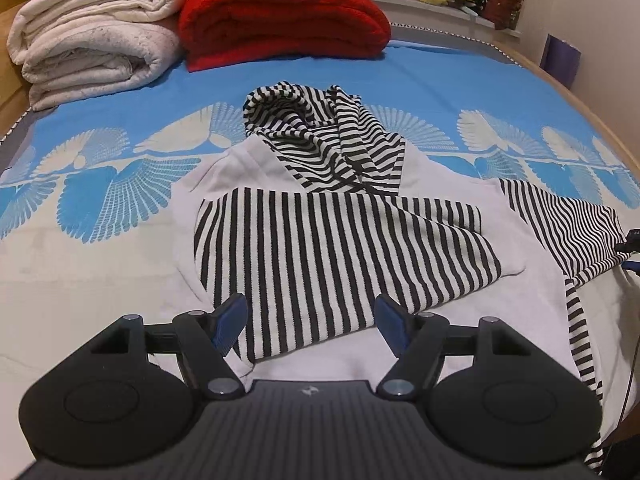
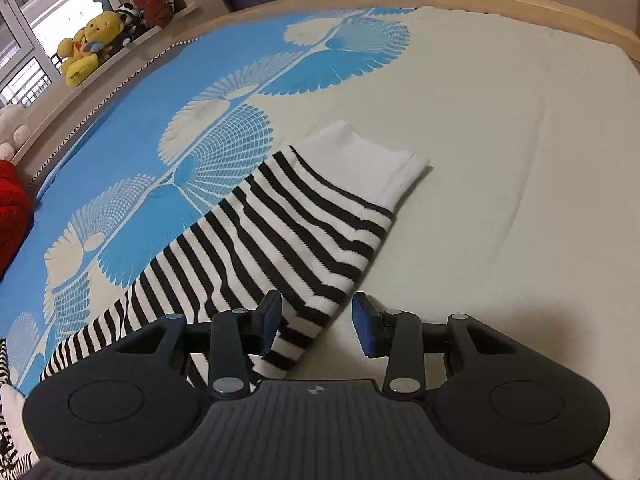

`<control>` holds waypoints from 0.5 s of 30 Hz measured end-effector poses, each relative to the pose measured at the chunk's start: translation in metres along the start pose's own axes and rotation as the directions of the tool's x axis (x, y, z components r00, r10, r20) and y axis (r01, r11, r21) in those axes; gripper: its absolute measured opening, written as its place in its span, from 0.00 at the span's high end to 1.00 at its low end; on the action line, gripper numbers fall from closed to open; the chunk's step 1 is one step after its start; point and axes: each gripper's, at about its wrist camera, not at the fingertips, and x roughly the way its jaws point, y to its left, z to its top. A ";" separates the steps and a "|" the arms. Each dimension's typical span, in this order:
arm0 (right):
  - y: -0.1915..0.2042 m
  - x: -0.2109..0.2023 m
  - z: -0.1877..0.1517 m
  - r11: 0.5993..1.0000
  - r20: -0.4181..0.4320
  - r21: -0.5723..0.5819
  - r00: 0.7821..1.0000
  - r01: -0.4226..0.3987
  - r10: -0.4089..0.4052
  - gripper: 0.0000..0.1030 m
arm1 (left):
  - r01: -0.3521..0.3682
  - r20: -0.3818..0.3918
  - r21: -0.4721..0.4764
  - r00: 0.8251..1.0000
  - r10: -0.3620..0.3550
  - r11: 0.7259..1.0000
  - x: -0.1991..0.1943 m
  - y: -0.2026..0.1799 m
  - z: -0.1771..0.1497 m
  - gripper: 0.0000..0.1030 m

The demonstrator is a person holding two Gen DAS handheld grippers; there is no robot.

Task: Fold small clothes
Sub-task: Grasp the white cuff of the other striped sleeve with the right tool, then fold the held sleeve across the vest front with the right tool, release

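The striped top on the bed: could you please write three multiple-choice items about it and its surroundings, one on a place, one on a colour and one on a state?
1. Where does the red blanket lie?
A. beyond the striped top, beside the folded white blankets
B. on top of the striped top
C. between the left gripper's fingers

2. What colour is the sleeve's cuff?
A. red
B. white
C. blue

3. How does the right gripper stand?
A. clamped shut on the cuff
B. shut with nothing near it
C. open, with the sleeve's edge between its fingers

Answers: 1 A, it sits at the far side of the bed, next to the white pile. 2 B, the sleeve ends in a plain white band. 3 C, a clear gap shows between the blue pads.
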 end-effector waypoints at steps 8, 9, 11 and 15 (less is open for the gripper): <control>0.002 0.003 0.001 0.999 0.014 0.052 1.000 0.010 -0.011 0.98 | -0.001 0.004 -0.019 1.000 0.001 1.000 -0.003 0.007 0.002 0.27; 0.003 0.002 0.002 0.998 0.022 0.065 1.000 0.013 -0.014 0.99 | -0.001 0.007 -0.021 1.000 0.001 1.000 -0.004 0.009 0.002 0.27; 0.006 -0.004 0.005 0.996 0.046 0.082 0.999 0.021 -0.025 0.99 | -0.003 0.010 -0.027 1.000 0.003 1.000 -0.006 0.013 0.001 0.27; 0.045 -0.032 0.007 0.998 0.168 -0.021 0.984 0.055 -0.051 0.99 | -0.008 0.018 -0.057 1.000 0.009 0.998 -0.014 0.031 0.000 0.27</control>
